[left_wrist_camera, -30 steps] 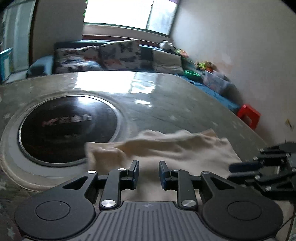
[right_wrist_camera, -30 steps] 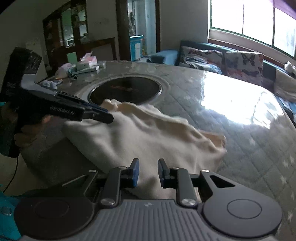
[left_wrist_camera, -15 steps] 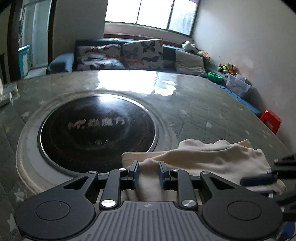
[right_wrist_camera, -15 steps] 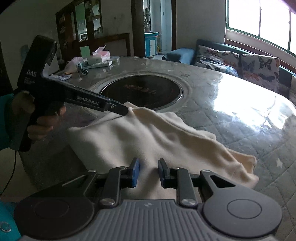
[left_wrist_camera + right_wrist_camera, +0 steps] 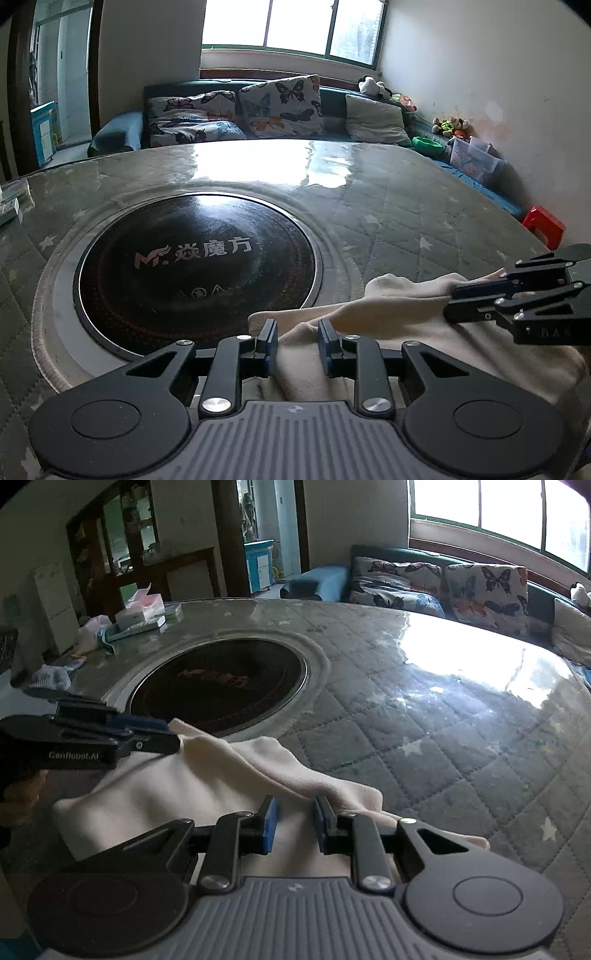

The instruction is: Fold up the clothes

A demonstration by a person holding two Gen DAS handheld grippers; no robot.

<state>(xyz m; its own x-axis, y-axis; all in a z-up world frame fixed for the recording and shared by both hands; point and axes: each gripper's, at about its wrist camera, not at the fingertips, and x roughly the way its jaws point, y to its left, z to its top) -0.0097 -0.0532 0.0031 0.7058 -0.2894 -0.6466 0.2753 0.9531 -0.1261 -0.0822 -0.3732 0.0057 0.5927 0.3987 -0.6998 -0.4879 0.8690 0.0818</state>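
Note:
A cream garment (image 5: 388, 317) lies bunched on the quilted table near its front edge, by the rim of the dark round hob. My left gripper (image 5: 297, 328) has a fold of it between its blue pads; the right wrist view shows this left gripper (image 5: 173, 734) pinching a raised corner of the garment (image 5: 184, 790). My right gripper (image 5: 294, 805) is shut on the garment's other end. The left wrist view catches this right gripper (image 5: 452, 302) from the side, clamped on the cloth's edge. A hand holds the left tool at the frame's left margin.
A black glass hob (image 5: 195, 258) sits sunk in the table's middle. A tissue box (image 5: 140, 609), packets and small socks (image 5: 51, 675) lie at the far left. Beyond the table are a sofa with butterfly cushions (image 5: 280, 107) and a red stool (image 5: 545, 225).
Both grippers have carried the held edge of the garment back toward the near side and lower. The cloth now covers less of the table and lies doubled beside the hob.

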